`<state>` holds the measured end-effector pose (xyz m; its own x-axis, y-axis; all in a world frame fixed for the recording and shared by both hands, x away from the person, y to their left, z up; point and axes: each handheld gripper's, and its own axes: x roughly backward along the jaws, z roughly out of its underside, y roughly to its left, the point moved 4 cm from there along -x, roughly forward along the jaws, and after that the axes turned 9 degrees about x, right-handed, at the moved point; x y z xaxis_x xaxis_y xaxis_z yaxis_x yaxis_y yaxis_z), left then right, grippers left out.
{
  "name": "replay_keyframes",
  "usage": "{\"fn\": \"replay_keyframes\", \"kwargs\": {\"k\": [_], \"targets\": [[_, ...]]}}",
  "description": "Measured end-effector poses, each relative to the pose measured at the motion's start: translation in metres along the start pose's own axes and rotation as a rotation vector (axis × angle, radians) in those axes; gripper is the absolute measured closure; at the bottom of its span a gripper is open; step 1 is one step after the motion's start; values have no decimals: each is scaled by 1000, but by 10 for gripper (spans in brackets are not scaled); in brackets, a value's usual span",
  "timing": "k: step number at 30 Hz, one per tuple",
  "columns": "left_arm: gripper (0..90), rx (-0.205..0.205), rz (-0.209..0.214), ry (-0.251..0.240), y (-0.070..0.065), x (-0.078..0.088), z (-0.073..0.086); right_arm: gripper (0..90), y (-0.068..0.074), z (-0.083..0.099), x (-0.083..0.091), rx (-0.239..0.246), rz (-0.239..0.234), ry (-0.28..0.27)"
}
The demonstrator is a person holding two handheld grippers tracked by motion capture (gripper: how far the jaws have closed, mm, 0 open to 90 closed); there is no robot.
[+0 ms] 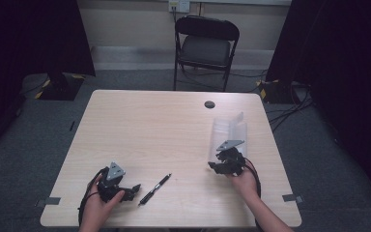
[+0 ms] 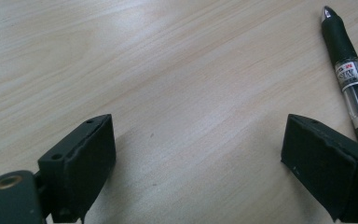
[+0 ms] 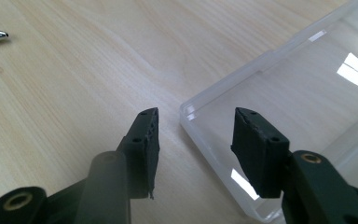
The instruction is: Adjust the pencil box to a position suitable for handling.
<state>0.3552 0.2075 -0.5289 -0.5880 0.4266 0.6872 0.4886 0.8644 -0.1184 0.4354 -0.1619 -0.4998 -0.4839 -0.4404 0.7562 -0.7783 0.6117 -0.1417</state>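
While the right gripper (image 3: 196, 135) stands part-open astride the clear case's (image 3: 279, 93) near corner, gripping nothing. Left gripper (image 2: 198, 154) wide open, empty; pen (image 2: 349, 74) just beside it, long axis diagonal.

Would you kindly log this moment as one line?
left gripper: open, beside black ballpoint pen | right gripper: open at clear plastic case corner | wooden table

Light wood-grain table (image 1: 149, 125), black pen (image 1: 155, 189) near front edge, clear plastic case (image 1: 228, 134) at right
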Motion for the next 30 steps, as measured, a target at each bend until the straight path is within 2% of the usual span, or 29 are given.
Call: {"fn": "replay_keyframes", "kwargs": {"k": [5,10,14,17,20,30], "targets": [[97,-1,0,-1,0,0,0,548,3,6,-11,3,-8,26],[97,-2,0,0,0,0,0,673,3,4,-12,7,-13,17],[97,-2,0,-1,0,0,0,726,7,2,-12,8,-23,17],[97,-1,0,-1,0,0,0,730,12,1,-13,9,-28,13],[98,-2,0,-1,0,0,0,731,13,0,-13,-8,-26,11],[97,-2,0,-1,0,0,0,718,41,-10,-17,28,-63,-7]]}}
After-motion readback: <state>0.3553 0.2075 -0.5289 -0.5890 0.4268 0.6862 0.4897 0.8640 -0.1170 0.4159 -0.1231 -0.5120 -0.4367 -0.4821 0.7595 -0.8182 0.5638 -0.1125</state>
